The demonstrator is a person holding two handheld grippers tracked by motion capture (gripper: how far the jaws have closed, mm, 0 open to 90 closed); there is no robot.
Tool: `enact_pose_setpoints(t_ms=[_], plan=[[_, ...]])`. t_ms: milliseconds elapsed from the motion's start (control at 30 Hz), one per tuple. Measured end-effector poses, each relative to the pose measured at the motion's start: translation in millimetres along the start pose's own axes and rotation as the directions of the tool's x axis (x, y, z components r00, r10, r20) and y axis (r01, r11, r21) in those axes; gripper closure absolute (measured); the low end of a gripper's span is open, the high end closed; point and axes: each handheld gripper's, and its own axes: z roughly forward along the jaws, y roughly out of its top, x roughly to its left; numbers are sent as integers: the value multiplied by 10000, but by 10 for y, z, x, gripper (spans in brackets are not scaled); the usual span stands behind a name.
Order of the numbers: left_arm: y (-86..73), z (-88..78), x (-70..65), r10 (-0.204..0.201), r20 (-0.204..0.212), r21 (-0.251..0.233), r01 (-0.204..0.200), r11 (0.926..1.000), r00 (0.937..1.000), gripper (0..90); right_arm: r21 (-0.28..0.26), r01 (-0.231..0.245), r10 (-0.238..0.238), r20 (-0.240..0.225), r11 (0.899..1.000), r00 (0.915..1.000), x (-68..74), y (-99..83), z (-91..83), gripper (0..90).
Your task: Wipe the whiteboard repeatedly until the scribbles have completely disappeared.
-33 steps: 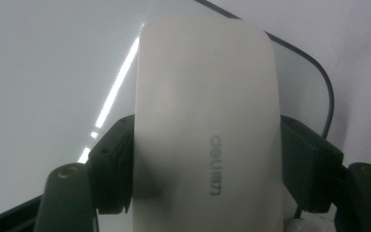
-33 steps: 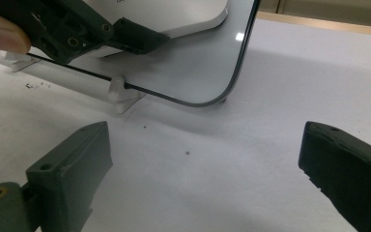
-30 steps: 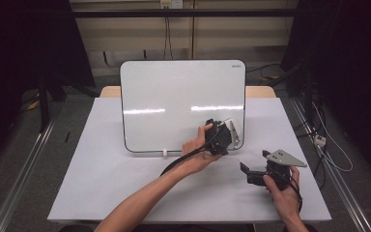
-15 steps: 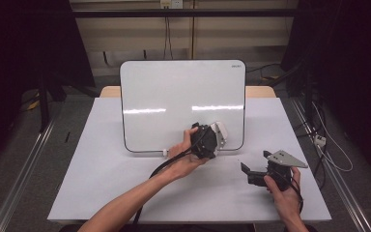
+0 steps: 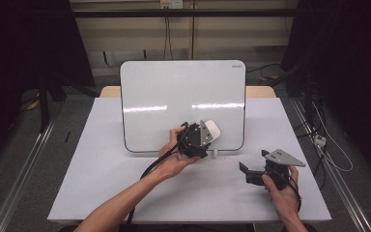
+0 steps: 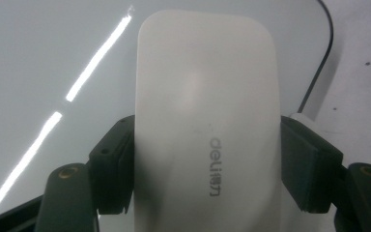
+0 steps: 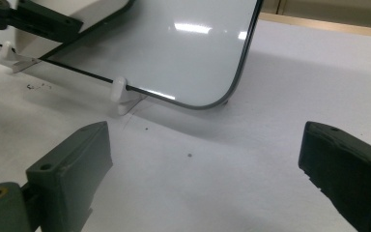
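- left gripper [image 5: 207,135] clamped on the white eraser [image 6: 205,125], pads pressing both long sides; "deli" print visible on the eraser face in the left gripper view
- eraser [image 5: 211,129] held up against the lower right part of the whiteboard [image 5: 174,92], near its bottom edge
- whiteboard stands tilted on small white feet [image 7: 120,89] on the white table [image 5: 101,183]; board surface looks clean, two light streaks reflected on it
- right gripper [image 5: 245,173] rests low on the table, well right of the board, jaws wide apart with nothing between them
- right gripper view: bare table between its jaws, board's rounded corner [image 7: 222,99] ahead, left gripper's jaw at top left
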Motion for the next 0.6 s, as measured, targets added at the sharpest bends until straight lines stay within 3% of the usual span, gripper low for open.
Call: enact_pose_setpoints(t_ms=[167, 467, 600], plan=[[-3, -107, 25, -86, 19, -203, 86, 9998, 10000, 304, 16, 15, -15, -49, 10000, 10000, 22, 15, 24, 45], [-127, -192, 159, -1130, 35, -445, 1131, 9926, 9936, 303, 29, 38, -38, -35, 10000, 10000, 21, 11, 32, 45], [-142, -268, 212, -1294, -88, -562, 1288, 9901, 9915, 303, 13, 34, -34, -60, 10000, 10000, 16, 9, 19, 45]])
